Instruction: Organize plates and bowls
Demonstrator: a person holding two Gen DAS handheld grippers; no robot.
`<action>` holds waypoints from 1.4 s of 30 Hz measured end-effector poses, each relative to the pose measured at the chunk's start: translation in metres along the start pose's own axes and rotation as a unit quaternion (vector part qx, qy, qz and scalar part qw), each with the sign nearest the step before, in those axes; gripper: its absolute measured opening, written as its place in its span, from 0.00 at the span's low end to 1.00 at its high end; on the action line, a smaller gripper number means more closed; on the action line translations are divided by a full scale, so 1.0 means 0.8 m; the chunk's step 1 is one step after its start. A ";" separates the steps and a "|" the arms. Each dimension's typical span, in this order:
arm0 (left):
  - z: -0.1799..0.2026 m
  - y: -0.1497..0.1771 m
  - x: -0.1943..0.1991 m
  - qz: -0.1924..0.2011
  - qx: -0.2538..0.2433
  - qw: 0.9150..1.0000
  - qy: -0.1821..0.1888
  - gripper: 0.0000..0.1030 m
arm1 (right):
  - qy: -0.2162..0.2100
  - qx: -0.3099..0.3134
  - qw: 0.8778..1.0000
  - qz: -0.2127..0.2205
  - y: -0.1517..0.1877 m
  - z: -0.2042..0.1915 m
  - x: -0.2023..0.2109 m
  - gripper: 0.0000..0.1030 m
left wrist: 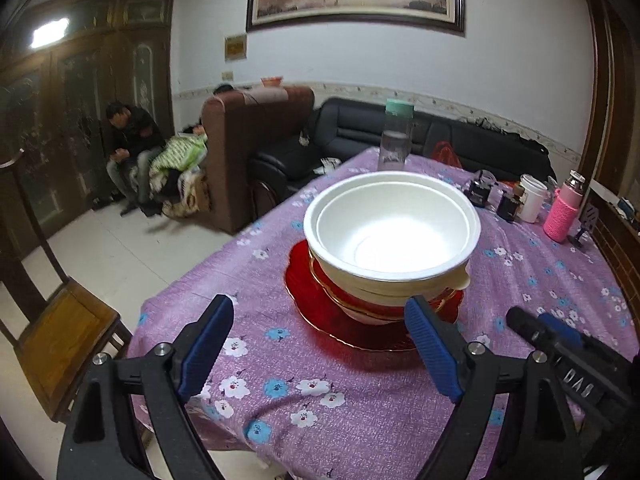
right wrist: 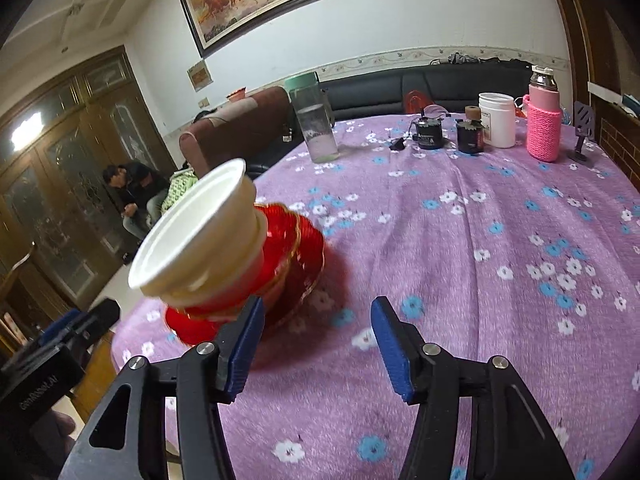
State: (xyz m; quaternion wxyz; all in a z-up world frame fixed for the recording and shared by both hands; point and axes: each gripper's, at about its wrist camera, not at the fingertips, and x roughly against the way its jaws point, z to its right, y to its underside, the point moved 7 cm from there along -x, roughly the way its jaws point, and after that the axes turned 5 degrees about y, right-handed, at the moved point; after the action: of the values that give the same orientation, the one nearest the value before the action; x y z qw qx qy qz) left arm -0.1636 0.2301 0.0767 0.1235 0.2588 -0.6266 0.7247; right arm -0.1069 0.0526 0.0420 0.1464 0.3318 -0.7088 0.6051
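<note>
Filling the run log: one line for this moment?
left gripper: open, empty | right gripper: open, empty | white bowls stacked on red plates | nothing held

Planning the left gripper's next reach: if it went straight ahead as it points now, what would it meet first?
Probably the red plate under the stacked white bowls; the open left gripper is aimed at that stack, though depth is unclear.

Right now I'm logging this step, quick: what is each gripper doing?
Left gripper: open, holding nothing, facing the stacked white foam bowls on red plates.
Right gripper: open, holding nothing.
</note>
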 end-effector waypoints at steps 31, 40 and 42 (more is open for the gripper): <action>0.050 0.050 0.015 -0.013 -0.036 0.999 -0.016 1.00 | 0.004 0.093 0.994 0.050 0.073 -0.060 0.028 0.79; 0.045 0.055 -0.001 -0.040 -0.021 0.999 -0.009 1.00 | -0.002 0.098 0.994 0.039 0.079 -0.065 0.019 0.80; 0.043 0.055 -0.004 -0.045 -0.017 0.999 -0.008 1.00 | -0.003 0.099 0.994 0.037 0.081 -0.067 0.018 0.81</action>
State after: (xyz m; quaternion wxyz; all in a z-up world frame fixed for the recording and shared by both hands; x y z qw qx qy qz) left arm -0.1753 0.1886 0.0403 0.1554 0.2909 -0.6274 0.7054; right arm -0.1694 0.1025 0.0137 0.0883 0.3200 -0.6576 0.6763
